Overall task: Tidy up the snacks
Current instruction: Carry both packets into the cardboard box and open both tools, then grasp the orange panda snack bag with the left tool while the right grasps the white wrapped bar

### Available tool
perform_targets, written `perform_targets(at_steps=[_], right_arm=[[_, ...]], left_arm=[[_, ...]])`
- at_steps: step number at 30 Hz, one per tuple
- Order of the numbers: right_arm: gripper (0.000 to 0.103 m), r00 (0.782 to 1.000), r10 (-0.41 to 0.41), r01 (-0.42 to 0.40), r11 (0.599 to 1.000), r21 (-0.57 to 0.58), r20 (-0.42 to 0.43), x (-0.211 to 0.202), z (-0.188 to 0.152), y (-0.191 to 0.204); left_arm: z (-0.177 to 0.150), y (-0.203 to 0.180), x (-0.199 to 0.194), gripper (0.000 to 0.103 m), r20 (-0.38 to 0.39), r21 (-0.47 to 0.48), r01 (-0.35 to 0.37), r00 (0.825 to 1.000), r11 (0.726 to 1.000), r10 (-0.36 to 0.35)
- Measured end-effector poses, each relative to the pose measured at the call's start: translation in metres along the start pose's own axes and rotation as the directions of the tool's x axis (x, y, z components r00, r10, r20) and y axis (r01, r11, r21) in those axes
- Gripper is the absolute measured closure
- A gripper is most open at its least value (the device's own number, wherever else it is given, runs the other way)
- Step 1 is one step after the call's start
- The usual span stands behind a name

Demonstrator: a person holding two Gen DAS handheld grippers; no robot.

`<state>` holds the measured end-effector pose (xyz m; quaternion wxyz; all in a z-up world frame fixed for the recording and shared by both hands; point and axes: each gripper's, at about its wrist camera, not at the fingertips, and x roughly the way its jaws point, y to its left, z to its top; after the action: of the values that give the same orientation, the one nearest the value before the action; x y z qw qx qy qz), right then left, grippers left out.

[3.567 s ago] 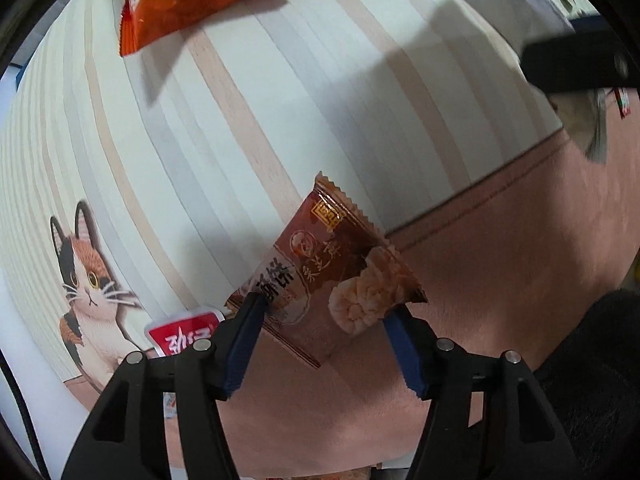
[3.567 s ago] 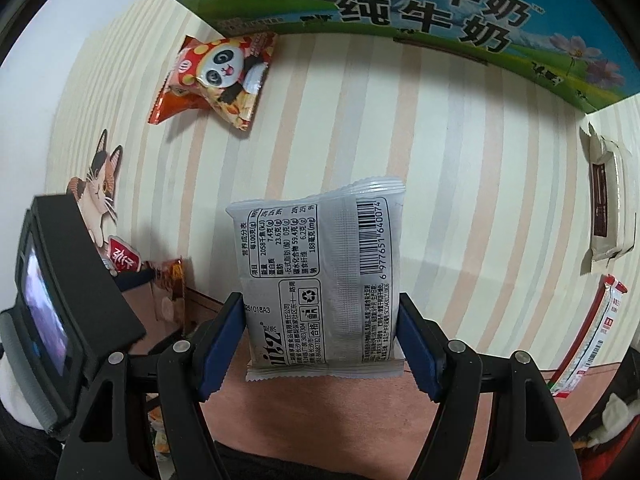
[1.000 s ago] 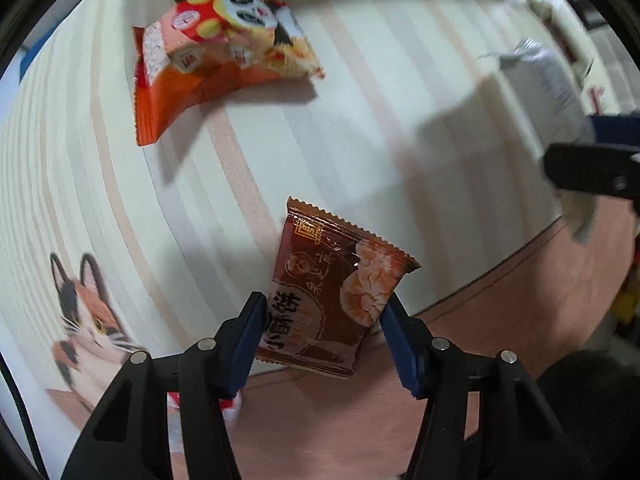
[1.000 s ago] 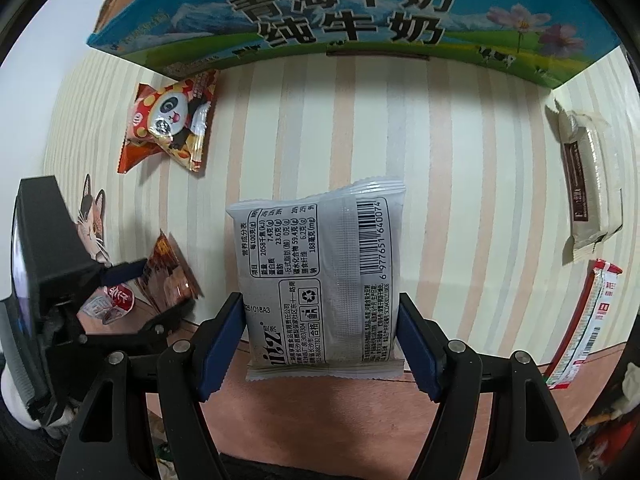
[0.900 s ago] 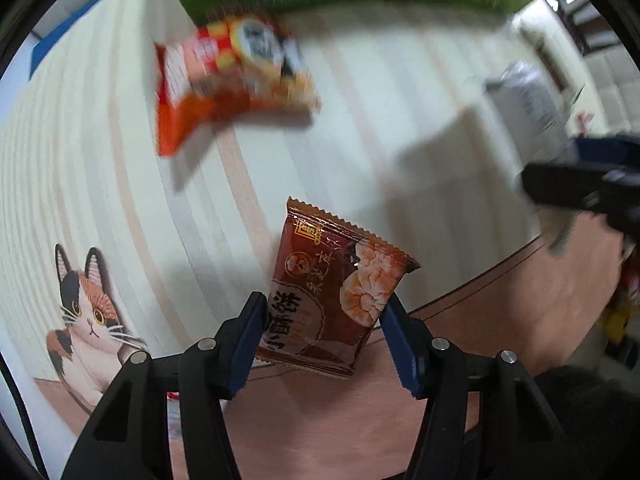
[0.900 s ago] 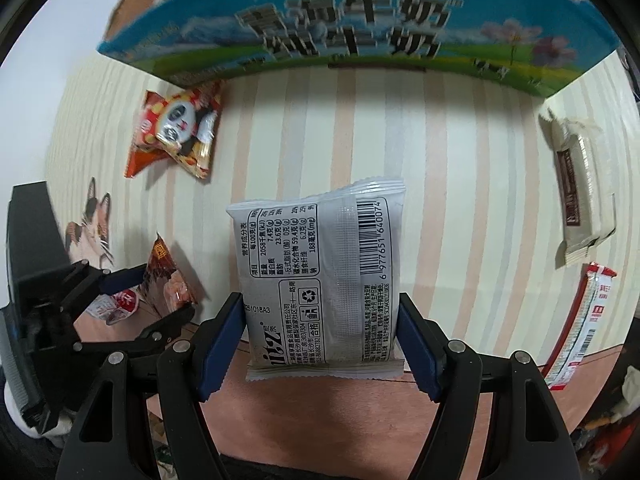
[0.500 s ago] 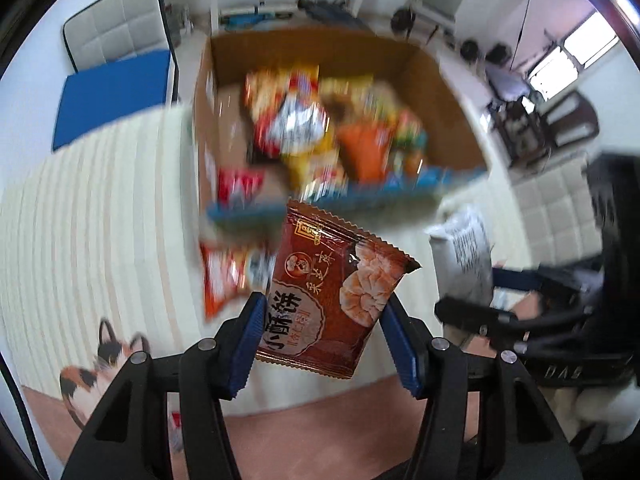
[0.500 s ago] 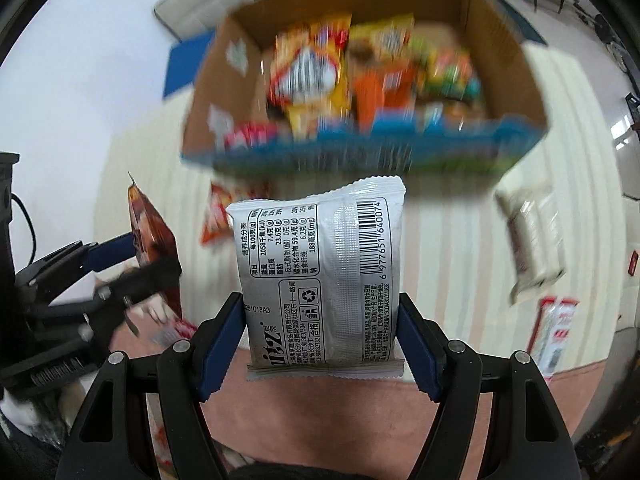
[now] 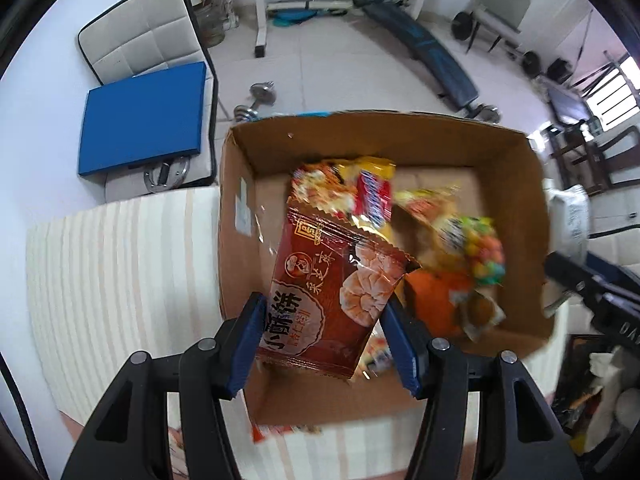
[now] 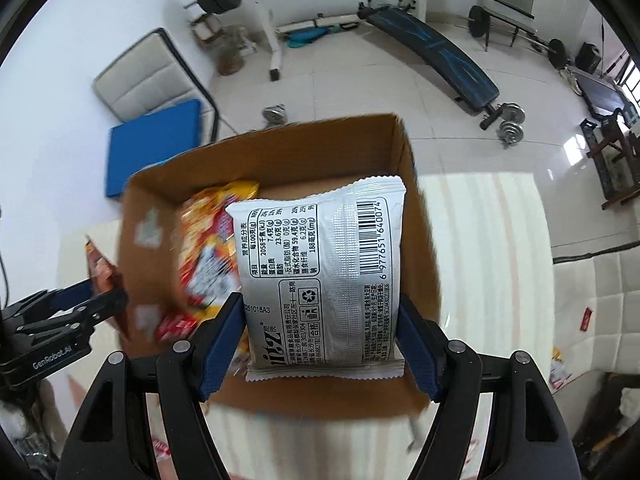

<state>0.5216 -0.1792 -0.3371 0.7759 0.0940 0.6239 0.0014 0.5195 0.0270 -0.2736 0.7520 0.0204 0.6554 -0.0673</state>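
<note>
- Our left gripper (image 9: 322,332) clamps the red packet (image 9: 332,296) above the cardboard box (image 9: 516,200).
- Our right gripper (image 10: 322,340) pinches the white packet (image 10: 324,272) over that box.
- Releasing near its rim, we judge, risks packets landing outside.

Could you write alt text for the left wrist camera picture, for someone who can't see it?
A handheld left gripper with blue pads clamps a red-brown snack packet above an open cardboard box that already holds colourful snack bags. The box sits on a striped tablecloth; a weight bench and chair stand behind.
</note>
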Motion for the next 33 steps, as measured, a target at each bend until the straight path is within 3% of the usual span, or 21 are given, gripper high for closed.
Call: perform_targets(at_steps=[4, 12, 13, 15, 20, 21, 22, 24, 33], right_arm=[[0.027, 0.999, -0.048, 0.048, 0.999, -0.009, -0.023, 0.027, 0.027, -0.005], [0.026, 0.996, -0.080, 0.079, 0.997, -0.021, -0.049, 0.062, 0.056, 0.001], [0.024, 0.995, -0.086, 0.085, 0.996, -0.024, -0.050, 0.062, 0.056, 0.002], [0.013, 0.995, -0.095, 0.094, 0.995, -0.026, -0.034, 0.061, 0.057, 0.005], [0.010, 0.996, -0.089, 0.089, 0.996, -0.019, -0.021, 0.054, 0.056, 0.005], [0.010, 0.996, -0.084, 0.084, 0.996, -0.017, -0.019, 0.051, 0.054, 0.005], [0.009, 0.997, -0.080, 0.080, 0.997, -0.014, -0.014, 0.047, 0.051, 0.005], [0.009, 0.998, -0.069, 0.069, 0.998, -0.013, -0.003, 0.041, 0.045, 0.005], [0.009, 0.995, 0.088, -0.087, 0.996, -0.016, 0.046, -0.018, -0.024, 0.001]], left_arm=[[0.026, 0.005, 0.026, 0.047, -0.039, 0.005, -0.052, 0.998, 0.999, 0.052], [0.045, 0.019, 0.059, 0.046, -0.087, -0.036, -0.068, 0.994, 0.997, 0.064], [0.046, 0.021, 0.062, 0.046, -0.085, -0.043, -0.062, 0.995, 0.997, 0.058], [0.046, 0.025, 0.065, 0.046, -0.081, -0.065, -0.044, 0.996, 0.997, 0.038], [0.041, 0.029, 0.053, 0.042, -0.020, -0.079, 0.014, 1.000, 0.997, -0.016], [0.040, 0.029, 0.050, 0.034, -0.004, -0.076, 0.014, 1.000, 0.997, -0.014], [0.038, 0.029, 0.045, 0.017, 0.010, -0.073, 0.026, 1.000, 0.997, -0.025], [0.034, 0.029, 0.037, 0.008, 0.032, -0.074, 0.052, 0.998, 0.996, -0.050], [-0.014, 0.021, -0.028, 0.008, 0.199, -0.038, 0.061, 0.979, 0.997, -0.053]])
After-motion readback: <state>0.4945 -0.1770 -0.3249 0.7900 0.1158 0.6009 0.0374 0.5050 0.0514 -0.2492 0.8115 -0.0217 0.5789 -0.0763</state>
